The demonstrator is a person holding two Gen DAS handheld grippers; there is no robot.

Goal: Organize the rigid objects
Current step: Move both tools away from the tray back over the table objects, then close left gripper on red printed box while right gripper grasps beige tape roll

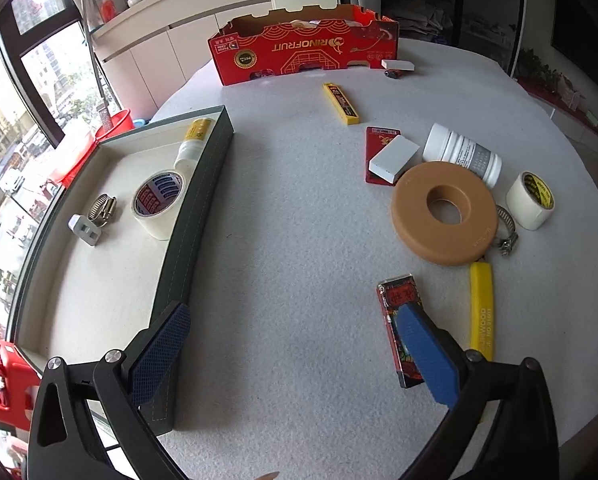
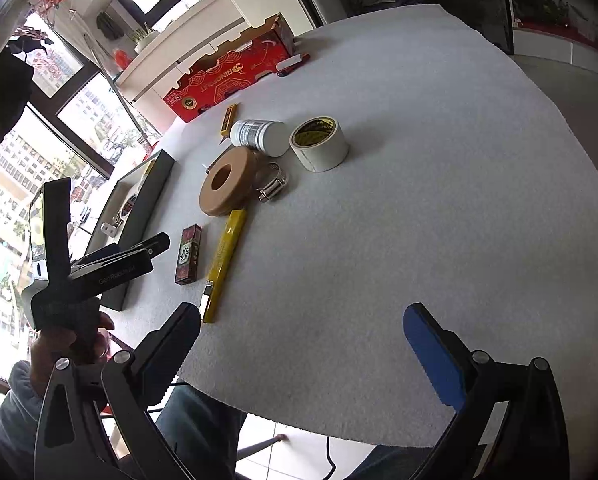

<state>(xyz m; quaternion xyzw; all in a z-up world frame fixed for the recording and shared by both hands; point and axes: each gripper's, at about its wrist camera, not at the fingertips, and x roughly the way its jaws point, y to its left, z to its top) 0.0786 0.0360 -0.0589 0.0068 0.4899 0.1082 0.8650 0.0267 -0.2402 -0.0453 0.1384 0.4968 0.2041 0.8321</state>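
Observation:
My left gripper [image 1: 295,344] is open and empty above the grey table, between the dark tray [image 1: 203,184] on the left and a red patterned box [image 1: 399,320] under its right finger. The tray holds a tape roll [image 1: 157,202], a hose clamp [image 1: 103,208], a white clip [image 1: 83,230] and a small bottle [image 1: 193,140]. On the table lie a tan ring [image 1: 445,212], a yellow knife [image 1: 481,312], a white jar [image 1: 461,154], a white tape roll [image 1: 531,200] and a yellow blade case [image 1: 340,103]. My right gripper [image 2: 299,344] is open and empty near the table's front edge.
A red cardboard fruit box [image 1: 303,48] stands at the far edge with a white block [image 1: 398,65] beside it. A white block on a red card [image 1: 391,158] lies by the jar. A second hose clamp [image 2: 273,182] sits beside the ring. The left gripper's body [image 2: 99,264] shows in the right wrist view.

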